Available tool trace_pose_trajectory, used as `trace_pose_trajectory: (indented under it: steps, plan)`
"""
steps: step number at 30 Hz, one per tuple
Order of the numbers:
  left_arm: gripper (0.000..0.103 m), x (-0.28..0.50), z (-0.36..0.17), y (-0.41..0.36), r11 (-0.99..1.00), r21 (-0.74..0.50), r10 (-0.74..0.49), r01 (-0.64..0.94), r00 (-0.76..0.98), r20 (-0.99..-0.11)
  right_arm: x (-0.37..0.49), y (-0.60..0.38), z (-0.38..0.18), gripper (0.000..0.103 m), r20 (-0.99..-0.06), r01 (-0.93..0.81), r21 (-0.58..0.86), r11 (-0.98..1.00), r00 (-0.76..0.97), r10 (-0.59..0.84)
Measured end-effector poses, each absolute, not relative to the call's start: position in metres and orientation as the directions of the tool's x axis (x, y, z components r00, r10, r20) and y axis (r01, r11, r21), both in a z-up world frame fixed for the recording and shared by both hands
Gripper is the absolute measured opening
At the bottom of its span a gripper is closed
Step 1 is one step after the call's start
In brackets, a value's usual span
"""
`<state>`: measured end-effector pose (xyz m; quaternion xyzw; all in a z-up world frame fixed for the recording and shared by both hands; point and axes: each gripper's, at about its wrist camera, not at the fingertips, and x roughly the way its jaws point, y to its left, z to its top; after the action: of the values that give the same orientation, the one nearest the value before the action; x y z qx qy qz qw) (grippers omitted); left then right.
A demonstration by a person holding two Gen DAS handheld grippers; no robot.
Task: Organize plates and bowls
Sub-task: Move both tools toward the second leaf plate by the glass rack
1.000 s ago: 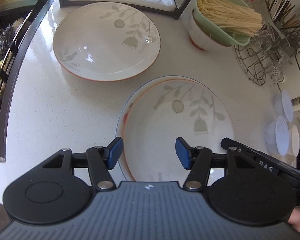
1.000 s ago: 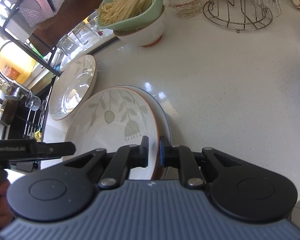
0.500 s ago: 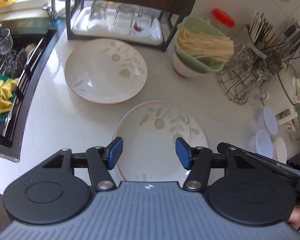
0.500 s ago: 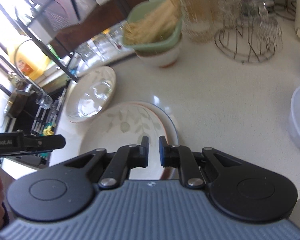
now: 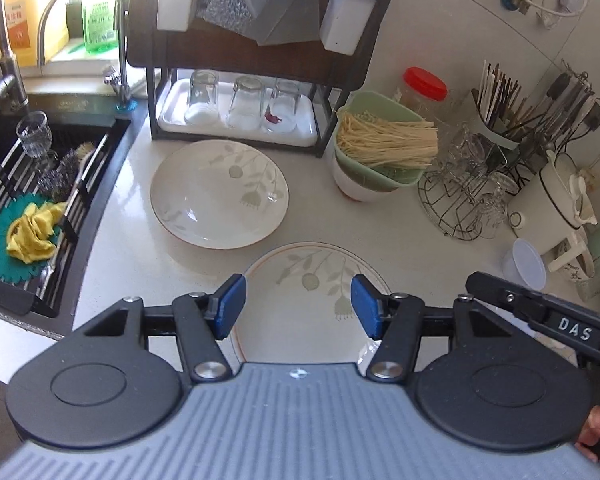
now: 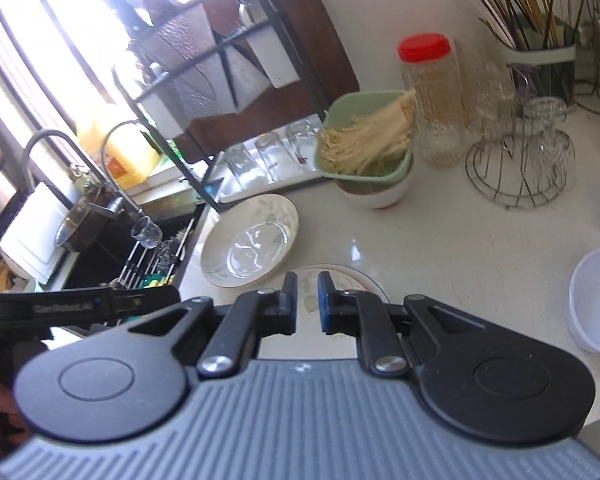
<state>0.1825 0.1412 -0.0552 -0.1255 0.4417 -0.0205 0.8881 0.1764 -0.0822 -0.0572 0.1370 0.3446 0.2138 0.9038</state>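
The left gripper (image 5: 298, 306) hangs with fingers spread wide over the near leaf-patterned plate (image 5: 312, 280) on the white desk (image 5: 140, 256). The right gripper (image 6: 307, 304) (fingers narrowly parted, pinching nothing) hovers above that plate; a second patterned plate (image 5: 219, 194) lies just beyond, near the dish rack (image 5: 236, 80).

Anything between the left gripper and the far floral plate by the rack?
Nothing visible. The left gripper hangs open over the near leaf-patterned plate; beyond it only bare white counter separates it from the far leaf-patterned plate. The green noodle colander sits off to the right.
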Motion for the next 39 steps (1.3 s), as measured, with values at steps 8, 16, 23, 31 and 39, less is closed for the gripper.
trace_pose_trajectory:
  steps: [8, 16, 23, 31, 39]
  plan:
    - [0.063, 0.164, -0.055, 0.125, 0.965, -0.244, -0.136, -0.094, 0.615, -0.776, 0.163, -0.084, -0.056, 0.013, -0.576, -0.348, 0.355, 0.868, 0.650, 0.496]
    - [0.063, 0.147, -0.057, 0.127, 0.959, -0.239, -0.098, -0.151, 0.617, -0.781, 0.157, -0.081, -0.062, 0.013, -0.589, -0.393, 0.345, 0.852, 0.616, 0.523]
    - [0.064, 0.144, -0.058, 0.142, 0.955, -0.239, -0.083, -0.178, 0.611, -0.787, 0.159, -0.066, -0.063, 0.013, -0.594, -0.412, 0.350, 0.841, 0.597, 0.539]
    - [0.064, 0.159, -0.058, 0.161, 0.956, -0.240, -0.089, -0.170, 0.611, -0.786, 0.168, -0.047, -0.063, 0.014, -0.601, -0.417, 0.339, 0.844, 0.594, 0.535]
    - [0.064, 0.178, -0.054, 0.195, 0.953, -0.248, -0.086, -0.176, 0.626, -0.775, 0.187, -0.016, -0.059, 0.014, -0.596, -0.427, 0.332, 0.841, 0.596, 0.538]
